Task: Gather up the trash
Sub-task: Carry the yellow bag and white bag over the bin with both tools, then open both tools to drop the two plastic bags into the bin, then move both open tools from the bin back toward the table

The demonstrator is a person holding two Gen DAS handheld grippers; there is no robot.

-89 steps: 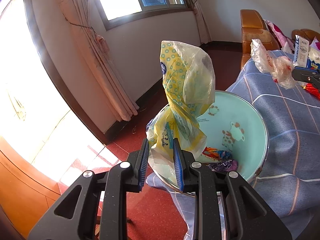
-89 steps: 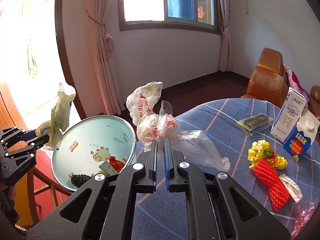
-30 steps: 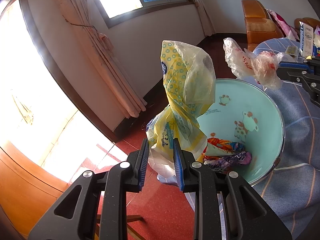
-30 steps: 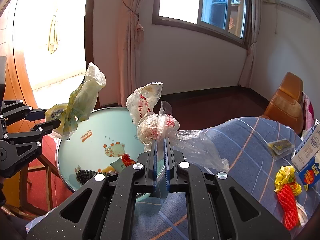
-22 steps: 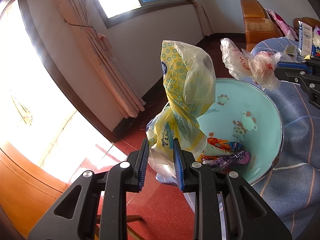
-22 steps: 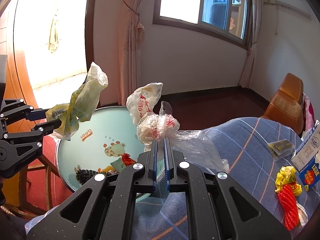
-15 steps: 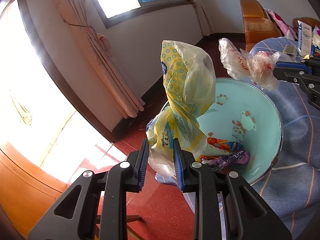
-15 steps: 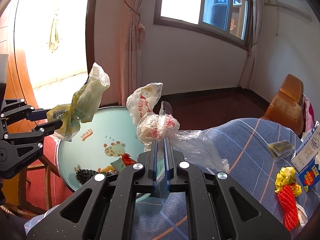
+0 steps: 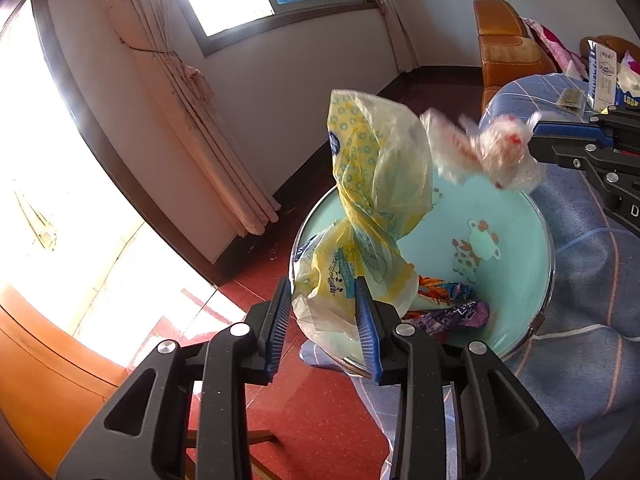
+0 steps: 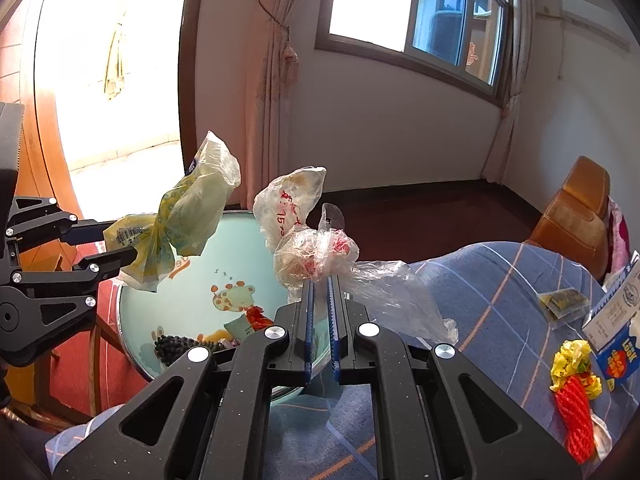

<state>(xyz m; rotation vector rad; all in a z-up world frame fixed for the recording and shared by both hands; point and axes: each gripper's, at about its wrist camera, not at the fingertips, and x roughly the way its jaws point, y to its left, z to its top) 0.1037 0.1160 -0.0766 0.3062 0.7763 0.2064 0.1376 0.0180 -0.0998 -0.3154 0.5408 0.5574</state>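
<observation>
My left gripper [image 9: 324, 292] is shut on a yellow patterned plastic bag [image 9: 372, 200] and holds it over the near rim of a pale green basin [image 9: 516, 248]. My right gripper [image 10: 319, 280] is shut on a clear plastic bag with red print [image 10: 308, 248] and holds it above the basin [image 10: 192, 292], near its table-side rim. The yellow bag also shows in the right wrist view [image 10: 180, 236], and the clear bag in the left wrist view [image 9: 484, 152]. Several wrappers [image 9: 444, 304] lie in the basin.
A table with a blue checked cloth [image 10: 500, 292] holds red and yellow foam netting [image 10: 572, 392], a milk carton [image 10: 612, 320] and a small dark packet [image 10: 564, 300]. An orange armchair [image 10: 576, 208] stands behind the table. Red floor and curtains lie beyond the basin.
My right gripper has carried the clear bag further over the basin, closer to the yellow bag. My left gripper has tilted slightly toward the basin, still holding the yellow bag.
</observation>
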